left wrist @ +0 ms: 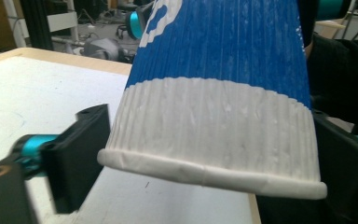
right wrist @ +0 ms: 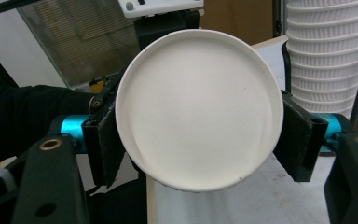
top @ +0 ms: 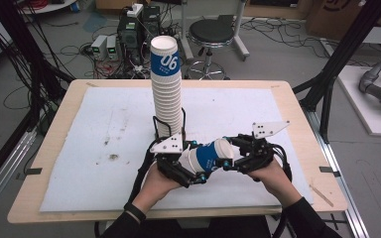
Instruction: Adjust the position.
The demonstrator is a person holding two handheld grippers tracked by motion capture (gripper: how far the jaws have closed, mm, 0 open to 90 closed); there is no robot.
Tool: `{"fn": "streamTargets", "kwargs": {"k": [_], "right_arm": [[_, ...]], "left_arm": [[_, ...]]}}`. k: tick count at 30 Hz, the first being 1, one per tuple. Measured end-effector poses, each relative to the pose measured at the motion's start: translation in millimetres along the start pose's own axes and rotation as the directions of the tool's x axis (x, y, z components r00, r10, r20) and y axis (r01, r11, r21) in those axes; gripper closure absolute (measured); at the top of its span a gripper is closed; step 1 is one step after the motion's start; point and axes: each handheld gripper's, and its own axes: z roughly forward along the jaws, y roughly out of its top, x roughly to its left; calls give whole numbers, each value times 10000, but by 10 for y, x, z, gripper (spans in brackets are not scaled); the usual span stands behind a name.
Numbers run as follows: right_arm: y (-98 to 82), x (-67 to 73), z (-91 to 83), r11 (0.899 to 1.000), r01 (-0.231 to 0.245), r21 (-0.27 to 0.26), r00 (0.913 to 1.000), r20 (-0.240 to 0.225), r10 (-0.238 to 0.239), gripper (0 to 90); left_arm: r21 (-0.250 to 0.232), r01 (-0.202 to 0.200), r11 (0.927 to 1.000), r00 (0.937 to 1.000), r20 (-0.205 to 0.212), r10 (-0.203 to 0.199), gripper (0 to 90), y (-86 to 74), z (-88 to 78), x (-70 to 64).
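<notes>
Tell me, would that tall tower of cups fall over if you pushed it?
Probably, yes. The stack of cups is very tall and narrow, so a push near its top would likely tip it. Paper cups look light, so it might slide too.

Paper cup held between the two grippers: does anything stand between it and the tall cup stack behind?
Nothing visible does. The paper cup lies sideways between the left gripper and right gripper, with bare mat before the cup stack.
</notes>
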Motion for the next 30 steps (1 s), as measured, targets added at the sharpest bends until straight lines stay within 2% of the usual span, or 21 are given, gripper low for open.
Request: {"fn": "streamTargets", "kwargs": {"k": [5, 8, 10, 11, 13, 16, 18, 21, 22, 23, 25, 26, 27, 30], "right_arm": [[-2, -8, 2, 10000, -29, 2, 10000, -31, 29, 286], [-5, -11, 4, 9994, 114, 323, 9999, 60, -116, 276], [-2, 1, 8, 9970, 364, 679, 9988, 303, -385, 210], [4, 5, 6, 9954, 407, 873, 9982, 404, -444, 206], [23, 20, -4, 9898, 680, 1253, 9952, 613, -761, 206], [71, 59, -38, 9799, 1064, 1688, 9888, 853, -1221, 205], [103, 90, -50, 9714, 1318, 1977, 9818, 1090, -1554, 202], [127, 126, -45, 9598, 1542, 2347, 9728, 1337, -1890, 202], [126, 131, -36, 9550, 1590, 2503, 9697, 1421, -1987, 202], [120, 129, -26, 9527, 1625, 2568, 9684, 1438, -2039, 202], [95, 119, 8, 9477, 1575, 2776, 9689, 1418, -2026, 202], [80, 111, 26, 9415, 1624, 2952, 9674, 1403, -2109, 202], [63, 107, 50, 9399, 1601, 3017, 9675, 1409, -2101, 202], [23, 92, 104, 9342, 1570, 3204, 9690, 1329, -2084, 214]], "left_arm": [[98, -10, 10000, 10000, 37, 10, 176, 16, -26, 5], [322, -63, 9995, 10000, -32, 64, 182, 24, -35, 9], [651, -225, 9976, 9996, -150, 235, 186, 43, -47, 11], [790, -244, 9966, 9995, -202, 261, 188, 53, -50, 7], [1256, -328, 9915, 9987, -336, 373, 191, 77, -61, 7], [1958, -547, 9791, 9964, -534, 664, 193, 105, -63, -1], [2389, -695, 9686, 9943, -621, 866, 194, 121, -60, -4], [3015, -916, 9491, 9900, -747, 1193, 196, 135, -37, -19], [3059, -940, 9474, 9894, -772, 1230, 197, 134, -29, -23], [3229, -962, 9415, 9883, -814, 1289, 198, 139, -23, -26], [3415, -967, 9349, 9870, -880, 1343, 199, 145, -7, -37], [3460, -1015, 9327, 9864, -871, 1397, 199, 148, -2, -41], [3482, -1059, 9314, 9864, -819, 1427, 200, 153, 0, -48], [3416, -1107, 9333, 9872, -710, 1430, 200, 166, 0, -62]]}}
